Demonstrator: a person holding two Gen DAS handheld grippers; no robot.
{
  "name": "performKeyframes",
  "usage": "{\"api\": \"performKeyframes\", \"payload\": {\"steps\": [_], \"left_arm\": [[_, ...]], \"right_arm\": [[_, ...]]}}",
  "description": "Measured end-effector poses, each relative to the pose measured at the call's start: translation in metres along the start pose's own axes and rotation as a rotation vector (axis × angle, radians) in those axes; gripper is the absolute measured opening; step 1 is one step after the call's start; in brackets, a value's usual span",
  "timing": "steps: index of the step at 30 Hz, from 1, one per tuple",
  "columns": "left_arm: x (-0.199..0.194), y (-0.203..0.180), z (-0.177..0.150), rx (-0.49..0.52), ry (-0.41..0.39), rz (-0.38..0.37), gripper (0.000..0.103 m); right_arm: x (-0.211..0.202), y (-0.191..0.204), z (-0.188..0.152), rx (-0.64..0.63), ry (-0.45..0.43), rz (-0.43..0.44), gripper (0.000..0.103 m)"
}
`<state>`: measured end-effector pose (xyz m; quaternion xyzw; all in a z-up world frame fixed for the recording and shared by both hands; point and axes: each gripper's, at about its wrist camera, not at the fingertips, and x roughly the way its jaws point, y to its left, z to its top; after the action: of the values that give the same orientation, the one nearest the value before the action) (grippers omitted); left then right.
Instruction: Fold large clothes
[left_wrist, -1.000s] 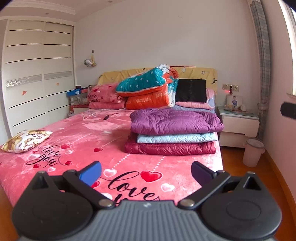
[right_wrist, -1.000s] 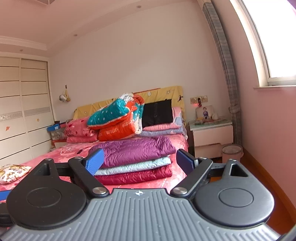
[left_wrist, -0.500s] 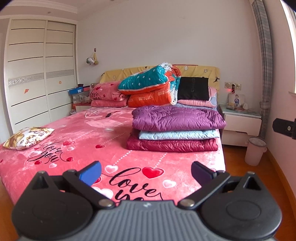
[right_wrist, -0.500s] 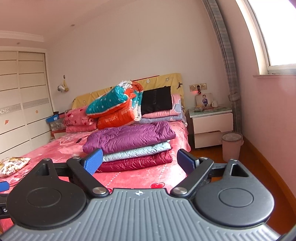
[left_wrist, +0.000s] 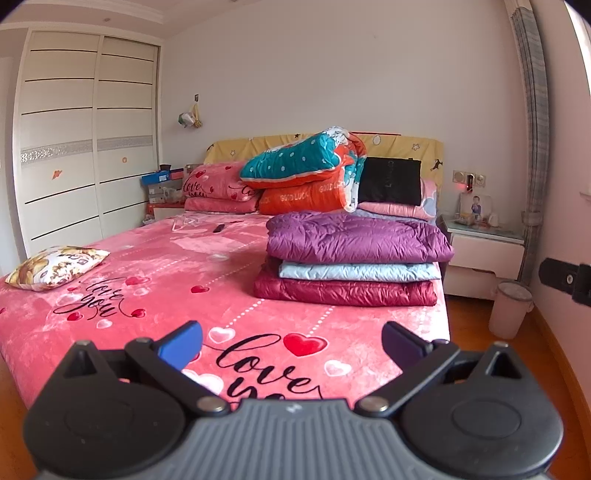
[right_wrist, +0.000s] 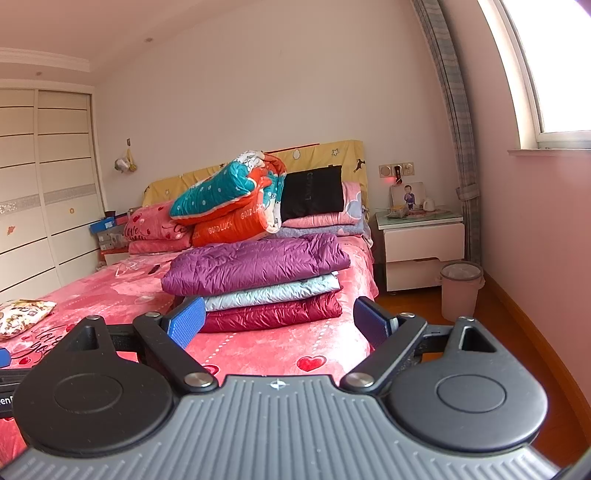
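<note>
Purple jacket (left_wrist: 354, 238) stacked; grippers empty

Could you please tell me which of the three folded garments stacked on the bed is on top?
The purple garment is on top; the pale blue one lies beneath it, and the dark red one is at the bottom.

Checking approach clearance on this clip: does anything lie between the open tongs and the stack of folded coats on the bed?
Nothing visible does. Only bare pink bedspread lies between the left tongs, the right tongs and the stack of folded coats. The patterned cushion sits far off to the left.
</note>
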<state>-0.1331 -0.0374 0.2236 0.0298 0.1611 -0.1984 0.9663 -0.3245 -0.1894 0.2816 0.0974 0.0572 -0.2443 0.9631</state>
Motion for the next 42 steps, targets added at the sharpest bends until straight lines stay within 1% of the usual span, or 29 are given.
{"api": "performKeyframes", "payload": {"steps": [42], "left_arm": [[0.016,0.005,-0.013,-0.023,0.032,0.029,0.102]], "right_arm": [[0.024,-0.021,-0.003,-0.032,0.021,0.023,0.103]]}}
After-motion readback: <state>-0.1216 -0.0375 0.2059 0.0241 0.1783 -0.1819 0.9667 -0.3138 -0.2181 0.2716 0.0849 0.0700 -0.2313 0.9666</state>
